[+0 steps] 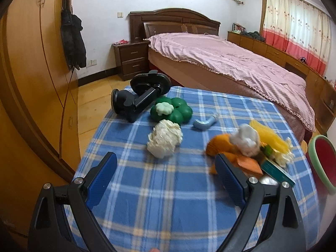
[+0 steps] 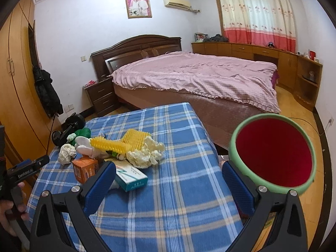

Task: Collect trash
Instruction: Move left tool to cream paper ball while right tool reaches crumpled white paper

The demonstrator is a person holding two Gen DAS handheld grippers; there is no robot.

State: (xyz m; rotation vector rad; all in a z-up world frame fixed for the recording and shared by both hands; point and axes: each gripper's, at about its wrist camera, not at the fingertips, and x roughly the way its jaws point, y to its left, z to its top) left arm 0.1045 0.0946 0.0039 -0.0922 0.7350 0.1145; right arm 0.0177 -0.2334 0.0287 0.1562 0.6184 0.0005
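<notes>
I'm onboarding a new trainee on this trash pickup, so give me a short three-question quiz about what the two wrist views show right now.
1. True or false: the left gripper holds the crumpled white paper ball.
2. Which lies nearest the right gripper? A. black suction-cup phone mount B. teal-and-white cardboard box C. green plastic flower toy
3. Fill in: beyond the right edge of the blue plaid tablecloth stands a green-rimmed bin with a ____ interior.

Key: 1 false, its jaws are open and empty; 2 B; 3 red.
</notes>
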